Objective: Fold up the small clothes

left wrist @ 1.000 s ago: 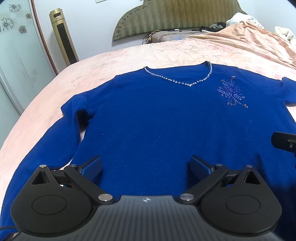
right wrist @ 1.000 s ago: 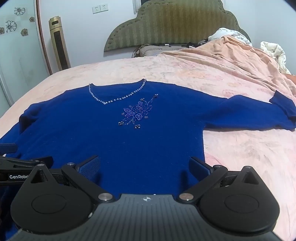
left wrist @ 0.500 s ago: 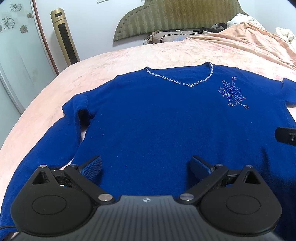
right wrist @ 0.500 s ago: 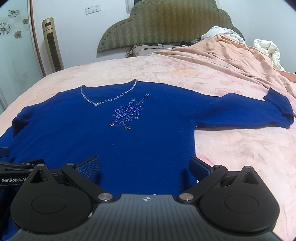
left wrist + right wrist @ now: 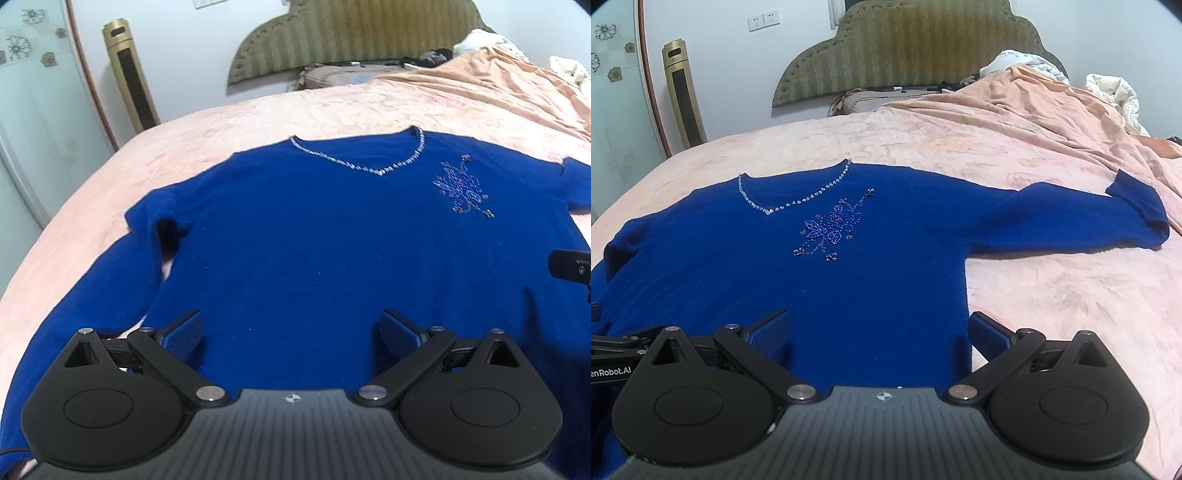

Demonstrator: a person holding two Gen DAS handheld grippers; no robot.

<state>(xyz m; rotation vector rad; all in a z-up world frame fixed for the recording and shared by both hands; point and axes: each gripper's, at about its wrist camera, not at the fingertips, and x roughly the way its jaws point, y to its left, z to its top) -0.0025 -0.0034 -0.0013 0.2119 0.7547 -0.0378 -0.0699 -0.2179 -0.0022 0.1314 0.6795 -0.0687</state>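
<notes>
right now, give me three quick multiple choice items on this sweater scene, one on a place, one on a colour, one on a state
1. Where does the sweater lie?
A. on the bed
B. on a chair
C. on the floor

2. What colour is the sweater?
A. red
B. blue
C. white

3. How do the right tongs stand?
A. shut on a sleeve
B. shut, holding nothing
C. open over the hem

Answers: 1 A, it is spread flat on the pink bedcover; 2 B, the knit is deep blue; 3 C, both fingers stand wide apart, gripping nothing.
</notes>
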